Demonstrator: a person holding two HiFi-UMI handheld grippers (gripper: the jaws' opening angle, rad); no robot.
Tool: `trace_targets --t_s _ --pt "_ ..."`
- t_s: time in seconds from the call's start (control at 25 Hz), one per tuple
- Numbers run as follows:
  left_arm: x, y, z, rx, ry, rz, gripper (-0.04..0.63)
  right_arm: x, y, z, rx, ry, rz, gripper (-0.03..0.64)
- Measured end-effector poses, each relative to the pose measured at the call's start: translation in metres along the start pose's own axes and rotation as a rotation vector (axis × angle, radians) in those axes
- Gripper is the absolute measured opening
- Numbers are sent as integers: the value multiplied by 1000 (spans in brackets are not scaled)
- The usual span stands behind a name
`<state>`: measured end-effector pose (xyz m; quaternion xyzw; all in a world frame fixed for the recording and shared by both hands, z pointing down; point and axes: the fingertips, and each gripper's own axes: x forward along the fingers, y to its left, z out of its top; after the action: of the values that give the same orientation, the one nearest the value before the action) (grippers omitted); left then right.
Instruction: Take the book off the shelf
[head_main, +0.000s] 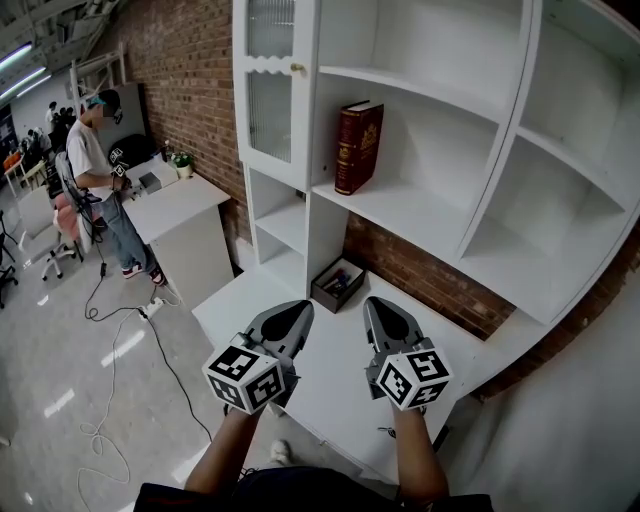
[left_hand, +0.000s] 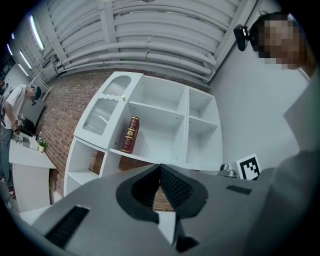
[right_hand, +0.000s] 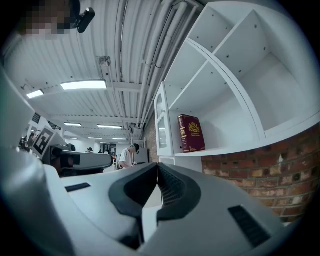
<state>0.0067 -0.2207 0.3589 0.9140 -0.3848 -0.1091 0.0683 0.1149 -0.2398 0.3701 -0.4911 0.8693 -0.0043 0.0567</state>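
Against brick, a white shelf (head_main: 420, 215) holds a red book (head_main: 358, 146), apparently leaning left; nearer, left gripper (head_main: 298, 312) and right gripper (head_main: 377, 308) are both closed, empty.

Before me: one white tabletop (head_main: 330, 400), bearing one small dark open box (head_main: 337, 284), its contents too small to tell. Behind it: one red brick wall (head_main: 180, 70). To my left, well apart: one white desk (head_main: 185, 205) with a small potted plant (head_main: 182, 162) on it; one person (head_main: 100, 160) standing beside that desk; one wheeled chair (head_main: 62, 240); cables (head_main: 105, 400) lying loose on the pale floor (head_main: 60, 340). Overhead: grey ceiling pipes (left_hand: 150, 45) and lit strip lights (right_hand: 82, 85).
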Motion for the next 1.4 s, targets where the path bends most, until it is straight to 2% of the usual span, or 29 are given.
trace_targets --t_s 0.64,1.12,1.4 --pt "46 62 15 -15 15 -61 17 69 -24 1 14 3 -66 20" --pt "49 115 36 -33 -1 -107 17 119 -16 1 -9 12 -136 20" --pt "45 139 35 -54 -8 -135 17 139 -7 -3 -23 14 -155 20"
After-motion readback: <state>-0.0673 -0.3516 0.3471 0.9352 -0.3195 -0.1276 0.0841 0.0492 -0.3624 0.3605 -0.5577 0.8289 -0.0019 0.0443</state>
